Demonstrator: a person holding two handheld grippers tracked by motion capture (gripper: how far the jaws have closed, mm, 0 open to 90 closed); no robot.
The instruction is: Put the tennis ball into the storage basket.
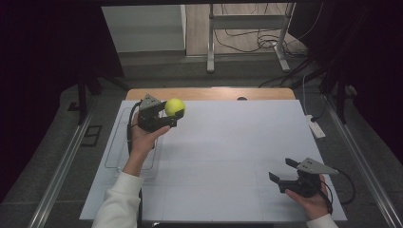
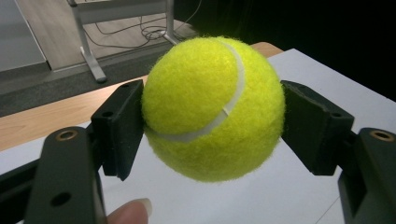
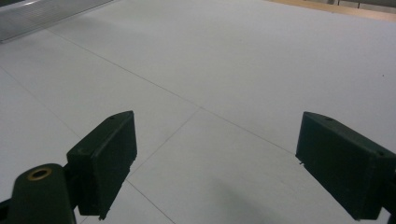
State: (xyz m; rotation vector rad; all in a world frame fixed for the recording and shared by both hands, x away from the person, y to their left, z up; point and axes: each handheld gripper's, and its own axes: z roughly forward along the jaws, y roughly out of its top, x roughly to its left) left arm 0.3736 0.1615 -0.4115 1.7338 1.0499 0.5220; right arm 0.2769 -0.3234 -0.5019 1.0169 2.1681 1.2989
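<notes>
Yellow tennis ball (image 2: pixel 213 108) clamped between the left gripper (image 1: pixel 167 114) pads, above the white table (image 1: pixel 228 142); right gripper (image 1: pixel 281 176) wide, empty.

Overhead light brightens the white table (image 1: pixel 228 156) evenly while the surroundings stay near black; close in, the tennis ball (image 2: pixel 212 107) is sharp with a soft shadow beneath, background slightly blurred.

Each black hand-held gripper (image 1: pixel 172 118) carries a grey three-cornered plate, brass-ringed screw holes and a trailing cable; sleeves are white.
</notes>
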